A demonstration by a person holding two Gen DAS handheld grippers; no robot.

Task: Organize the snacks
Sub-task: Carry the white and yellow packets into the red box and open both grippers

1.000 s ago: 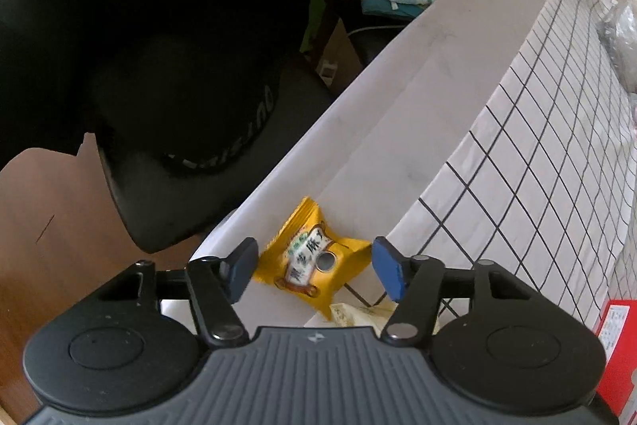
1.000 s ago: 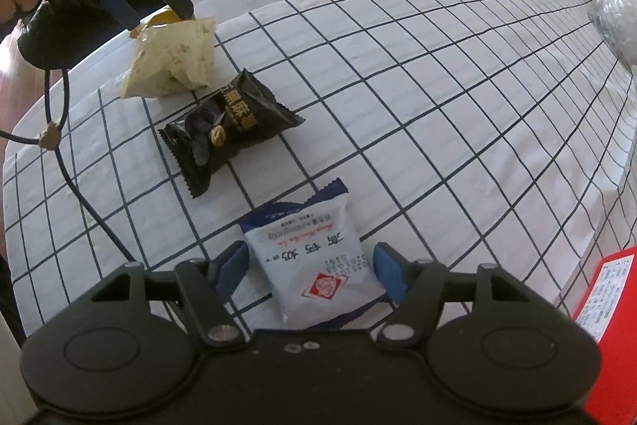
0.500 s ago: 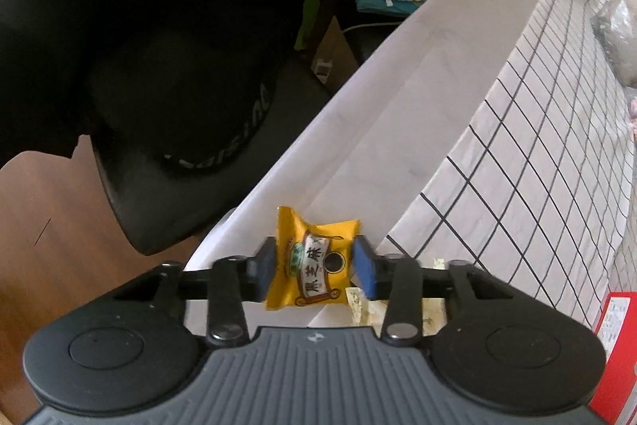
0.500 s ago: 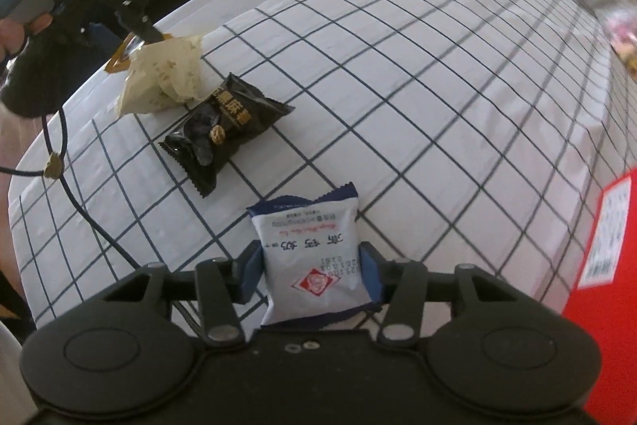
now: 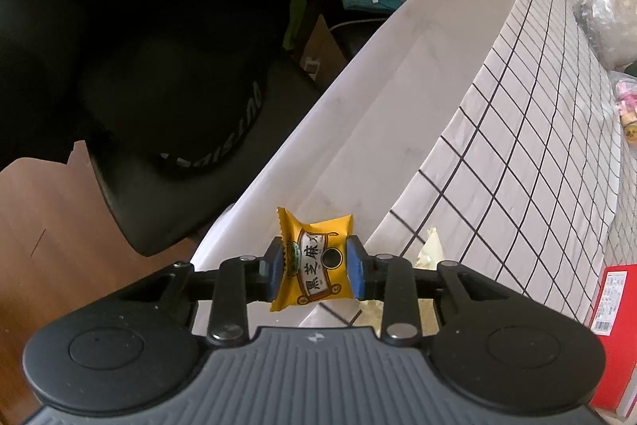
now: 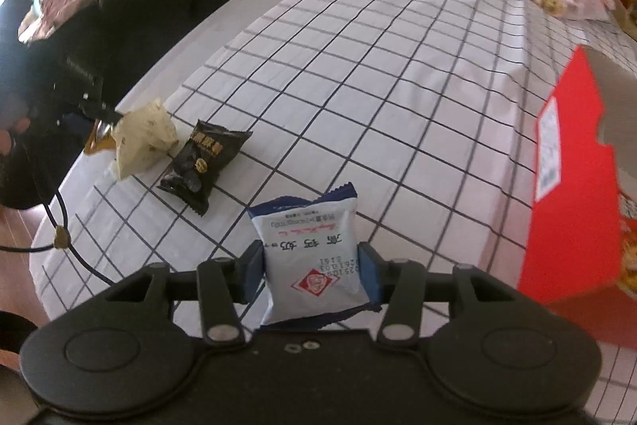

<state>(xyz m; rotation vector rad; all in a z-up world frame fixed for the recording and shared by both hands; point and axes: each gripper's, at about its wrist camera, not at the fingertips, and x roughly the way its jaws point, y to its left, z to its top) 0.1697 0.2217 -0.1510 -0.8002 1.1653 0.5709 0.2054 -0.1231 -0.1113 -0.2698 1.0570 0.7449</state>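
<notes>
Left gripper (image 5: pixel 314 267) closing, pads pinching yellow snack packet (image 5: pixel 312 261) printed 黑芝麻; right gripper (image 6: pixel 312 271) clamps blue-white snack packet (image 6: pixel 312 259), small print illegible.

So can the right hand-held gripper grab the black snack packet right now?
Probably not yet: the right hand-held gripper is already shut on the white-and-blue packet. The black packet lies uncovered on the checked cloth, so only that full grip blocks it.

A: Left gripper (image 5: pixel 314 267) jaws closing, now pinching the yellow packet (image 5: pixel 312 263), lifted off the desk (image 5: pixel 358 130).
B: Right gripper (image 6: pixel 312 267) likewise: jaws clamped the white-blue packet (image 6: pixel 312 257), raised, wrist rolled.
</notes>
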